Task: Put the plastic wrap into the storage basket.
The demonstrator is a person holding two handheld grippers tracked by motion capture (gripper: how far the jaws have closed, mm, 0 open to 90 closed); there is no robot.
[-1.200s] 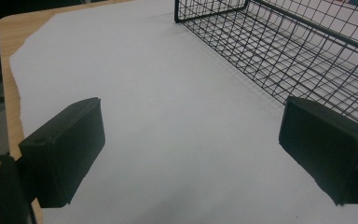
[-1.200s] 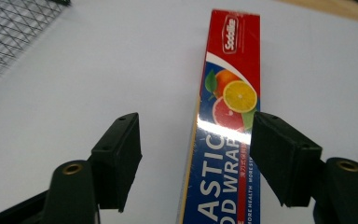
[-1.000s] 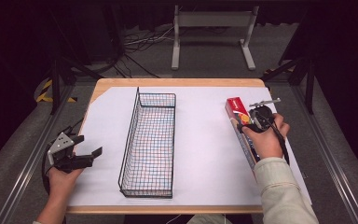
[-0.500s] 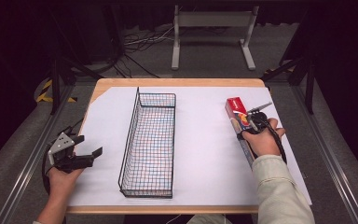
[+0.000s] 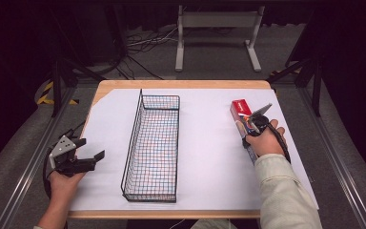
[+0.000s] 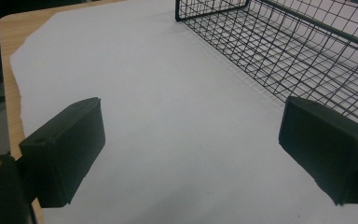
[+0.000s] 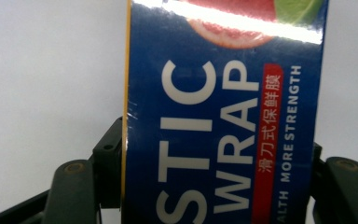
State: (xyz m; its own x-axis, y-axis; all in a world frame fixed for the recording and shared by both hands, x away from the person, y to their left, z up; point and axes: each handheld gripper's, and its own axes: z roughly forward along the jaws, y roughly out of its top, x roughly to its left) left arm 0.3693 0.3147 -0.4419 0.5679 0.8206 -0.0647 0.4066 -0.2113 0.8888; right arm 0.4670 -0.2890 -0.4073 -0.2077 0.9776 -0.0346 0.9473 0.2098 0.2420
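Right tongs (image 5: 253, 125) clamped across plastic wrap box (image 7: 223, 116) on bench paper (image 5: 205, 157), left tongs (image 6: 191, 154) wide open, empty, beside wire basket (image 5: 152, 148).

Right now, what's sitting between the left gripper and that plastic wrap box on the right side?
The black wire basket stands between the left gripper and the plastic wrap box, with bare white paper on both sides of it, as the high view shows.

A wooden table (image 5: 181, 84) bears a white sheet (image 5: 209, 157) — on it, a wire basket (image 5: 152, 148) and a plastic-wrap box (image 5: 242, 114).
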